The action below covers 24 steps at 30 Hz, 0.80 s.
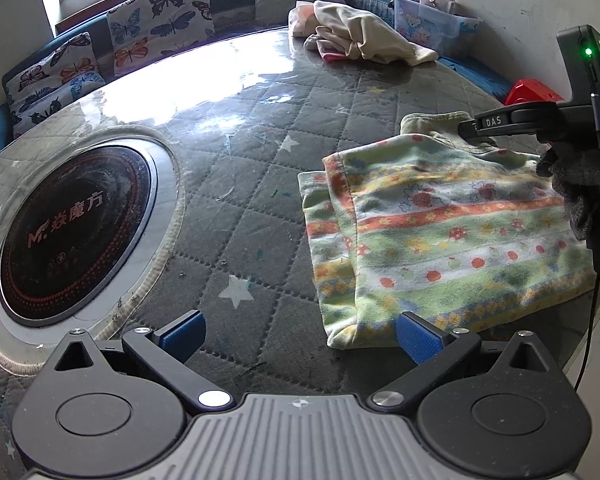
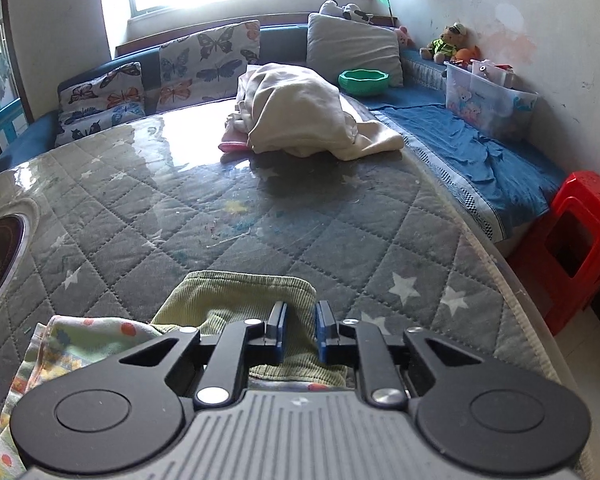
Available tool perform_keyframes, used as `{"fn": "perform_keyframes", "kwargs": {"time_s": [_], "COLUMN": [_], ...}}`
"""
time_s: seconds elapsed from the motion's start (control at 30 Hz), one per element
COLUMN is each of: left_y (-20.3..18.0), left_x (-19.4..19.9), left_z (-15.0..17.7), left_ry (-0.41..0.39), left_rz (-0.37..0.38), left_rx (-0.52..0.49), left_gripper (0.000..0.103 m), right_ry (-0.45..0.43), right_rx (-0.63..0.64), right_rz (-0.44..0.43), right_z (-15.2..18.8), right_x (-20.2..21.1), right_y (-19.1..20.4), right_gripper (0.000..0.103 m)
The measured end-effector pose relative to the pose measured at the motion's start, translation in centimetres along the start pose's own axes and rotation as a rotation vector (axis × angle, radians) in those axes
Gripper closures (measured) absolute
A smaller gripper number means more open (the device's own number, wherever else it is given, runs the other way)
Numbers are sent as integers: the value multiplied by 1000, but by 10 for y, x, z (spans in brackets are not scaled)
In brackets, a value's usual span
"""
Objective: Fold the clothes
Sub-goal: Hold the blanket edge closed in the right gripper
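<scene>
A patterned garment (image 1: 440,236) with green, orange and yellow bands lies partly folded on the quilted table cover (image 1: 260,184). Its green ribbed collar part (image 2: 236,292) sticks out at the far side. My left gripper (image 1: 300,336) is open and empty just in front of the garment's near corner. My right gripper (image 2: 300,328) is nearly closed over the green ribbed part, with a narrow gap between its blue pads; it also shows in the left wrist view (image 1: 500,122) at the garment's far edge.
A pile of cream clothes (image 2: 304,120) lies at the table's far side. A round black hotplate (image 1: 76,236) is set into the table on the left. A red stool (image 2: 576,244), a bench with cushions (image 2: 204,64) and a toy box (image 2: 488,96) surround the table.
</scene>
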<state>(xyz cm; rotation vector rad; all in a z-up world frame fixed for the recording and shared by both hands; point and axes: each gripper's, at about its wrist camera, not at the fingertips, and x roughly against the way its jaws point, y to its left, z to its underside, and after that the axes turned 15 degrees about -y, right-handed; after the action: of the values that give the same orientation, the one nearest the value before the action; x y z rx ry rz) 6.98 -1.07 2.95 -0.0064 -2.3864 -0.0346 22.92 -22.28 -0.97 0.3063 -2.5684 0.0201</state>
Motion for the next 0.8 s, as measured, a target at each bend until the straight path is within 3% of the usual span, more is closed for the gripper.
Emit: {"fn": "perform_keyframes", "kwargs": {"time_s": [0.07,0.13,0.27,0.33,0.37,0.4,0.43,0.53,0.63,0.8], "left_y": [0,1,1,1,2,2,1,1,2,4], "left_x": [0,-1,-2,-3,-3,-3,-4,-3,-2,0], "left_z": [0,0,0,0,0,1,1,1,2,3], "left_ry": [2,4,8,10,11,11,12,13,12,13], "left_rz": [-1,-1,0,1,1,0,0,1,-1,-7], "left_rx": [1,2,7,8,8,9,11,13,14,23], "left_gripper": [0,0,0,0,0,0,0,0,0,0], "right_ry": [2,-2,-4,-9,-13,-14,-20,-27,-54,-115], "right_rx": [-3,-4,-21,-16,-8,-2,12,37,57,52], "right_rz": [-1,-1,-8,-6,-5,-4,-13,-17,-21,-48], "right_z": [0,1,3,5,6,6,6,6,5,-2], "right_x": [-1,-2,-7,-9,-10,-10,-9,-6,4,28], "right_y": [0,-1,-1,0,2,3,6,12,15,19], "right_gripper": [84,64,45,41,42,51,72,91,97,97]}}
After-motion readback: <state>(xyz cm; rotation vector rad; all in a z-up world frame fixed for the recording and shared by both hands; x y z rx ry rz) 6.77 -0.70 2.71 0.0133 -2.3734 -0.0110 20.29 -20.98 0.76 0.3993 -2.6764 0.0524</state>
